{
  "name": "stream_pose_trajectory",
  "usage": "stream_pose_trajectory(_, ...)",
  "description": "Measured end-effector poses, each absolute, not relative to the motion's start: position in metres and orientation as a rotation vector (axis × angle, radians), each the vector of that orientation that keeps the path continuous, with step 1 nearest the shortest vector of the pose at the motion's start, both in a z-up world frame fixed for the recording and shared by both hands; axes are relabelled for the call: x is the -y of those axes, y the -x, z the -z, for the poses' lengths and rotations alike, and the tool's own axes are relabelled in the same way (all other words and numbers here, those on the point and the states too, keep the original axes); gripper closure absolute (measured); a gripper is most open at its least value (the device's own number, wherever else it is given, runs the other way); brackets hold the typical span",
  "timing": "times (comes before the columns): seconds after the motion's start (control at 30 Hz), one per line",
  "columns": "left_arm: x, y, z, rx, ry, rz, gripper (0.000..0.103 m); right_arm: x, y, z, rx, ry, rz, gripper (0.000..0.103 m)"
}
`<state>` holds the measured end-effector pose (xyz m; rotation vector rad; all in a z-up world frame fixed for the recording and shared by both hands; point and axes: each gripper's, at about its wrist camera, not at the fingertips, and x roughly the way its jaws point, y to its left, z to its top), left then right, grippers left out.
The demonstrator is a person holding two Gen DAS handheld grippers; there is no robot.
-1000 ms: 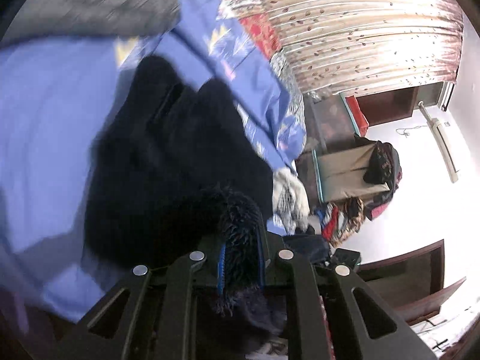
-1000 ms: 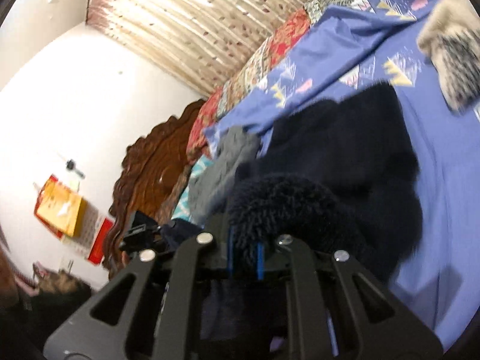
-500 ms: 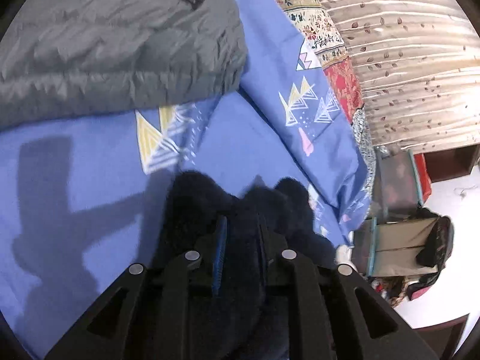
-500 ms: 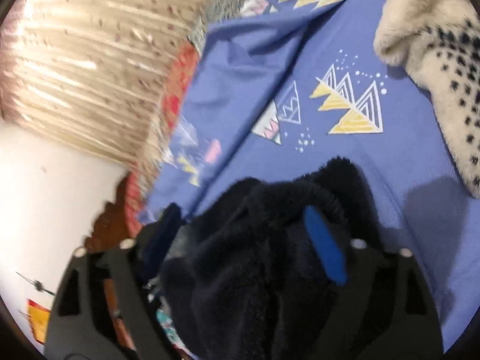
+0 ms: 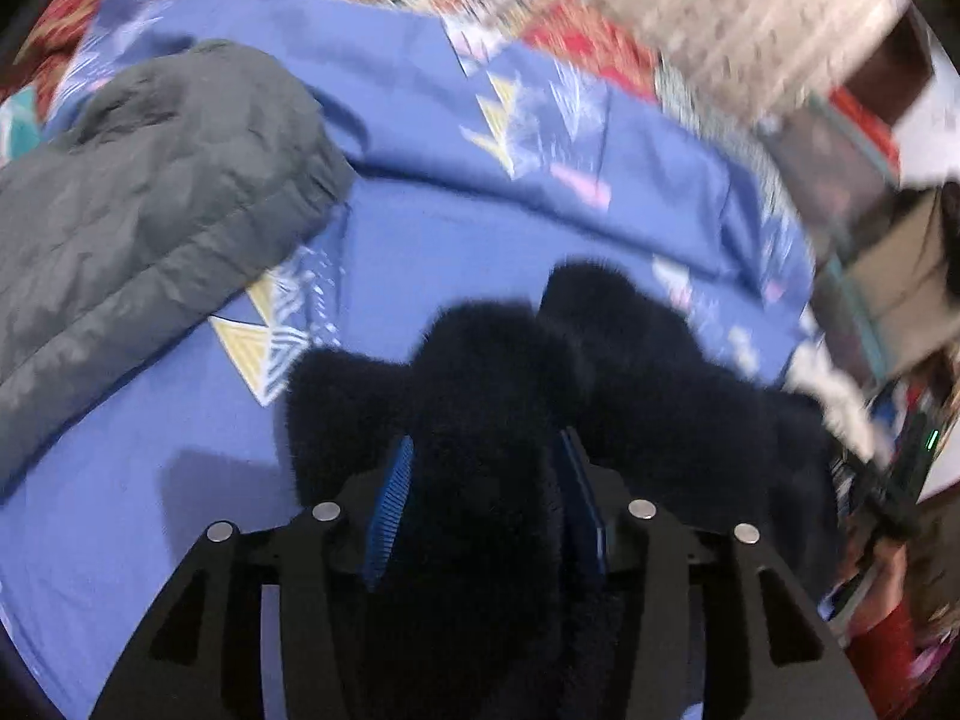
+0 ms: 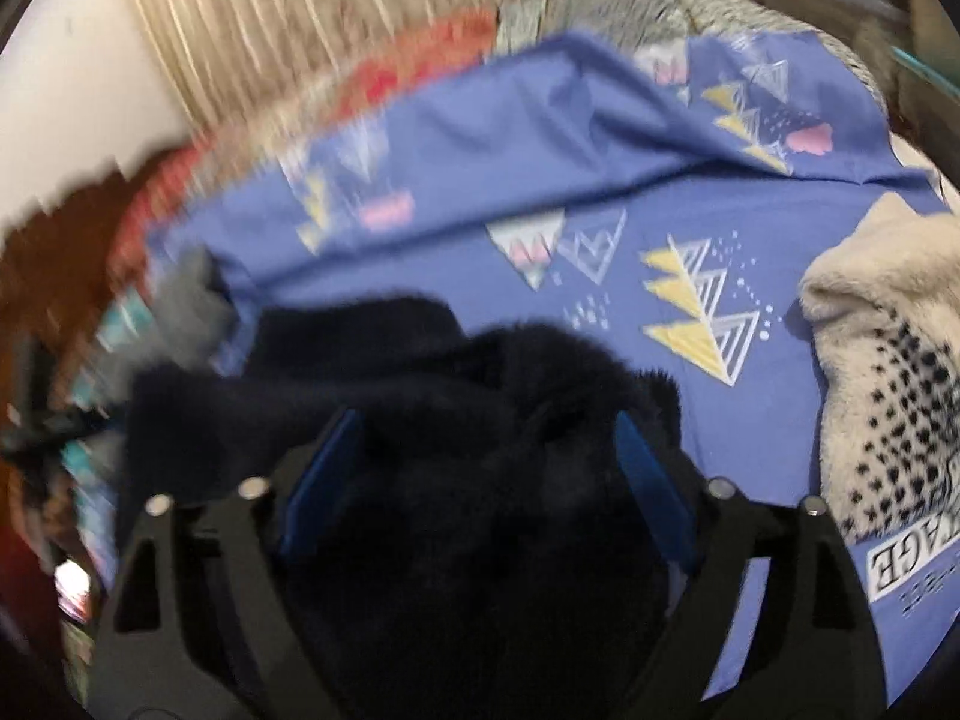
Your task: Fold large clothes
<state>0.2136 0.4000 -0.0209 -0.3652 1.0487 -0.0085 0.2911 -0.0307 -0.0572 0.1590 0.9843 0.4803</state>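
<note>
The dark navy fleece garment fills the lower middle of my left wrist view, bunched up and running straight back between my left gripper's two blue-padded fingers. The pads sit moderately apart with thick pile packed between them, so I have that gripper clamped on a fat fold of the fleece. Ahead of the fingers the garment humps up into two rounded lobes toward the centre of the frame and spreads off to the lower right.

In my right wrist view the same dark navy fleece garment occupies the bottom centre, heaped between my right gripper's blue fingers. Here the fingers stand wide apart with the fabric piled in the gap and spilling over the left one; I cannot tell whether the pads are actually pinching it or only cradling it.

The garment lies on the blue bedsheet, printed with yellow and white triangles. In the left view a grey quilted jacket lies on the sheet at the left and upper left, apart from the fleece. In the right view a cream fuzzy garment with black spots and a lettered patch sits at the right edge, near my gripper but not touching the fleece. A pleated curtain crosses the top of that frame, blurred.
</note>
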Motion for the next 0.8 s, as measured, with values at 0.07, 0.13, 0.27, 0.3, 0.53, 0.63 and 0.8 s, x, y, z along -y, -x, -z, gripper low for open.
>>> stream_pose_trajectory(0.07,-0.39,-0.217,0.023,-1.04,0.261,0.008,0.069,0.033,-0.295,0.045,-0.94,-0.237,-0.54,0.102)
stream_pose_trajectory(0.13,-0.396,-0.219,0.017,-1.01,0.262,0.01,0.072,0.033,-0.296,0.022,-0.839,-0.232,-0.539,0.102)
stream_pose_trajectory(0.27,-0.439,-0.233,-0.002,-0.913,0.38,-0.097,0.074,0.047,-0.327,0.003,-0.73,-0.327,-0.441,0.103)
stream_pose_trajectory(0.3,-0.451,-0.239,-0.001,-0.903,0.41,-0.129,0.074,0.049,-0.337,0.006,-0.733,-0.346,-0.403,0.103)
stream_pose_trajectory(0.53,-0.465,-0.277,0.068,-1.104,0.483,-0.224,0.072,0.052,-0.382,0.07,-0.929,-0.459,-0.307,0.102)
stream_pose_trajectory(0.63,-0.466,-0.269,0.066,-1.087,0.497,-0.208,0.07,0.044,-0.351,0.042,-0.821,-0.317,-0.371,0.017)
stream_pose_trajectory(0.8,-0.477,-0.228,0.016,-0.935,0.556,-0.165,0.068,0.053,-0.32,0.02,-0.858,-0.179,-0.467,0.006)
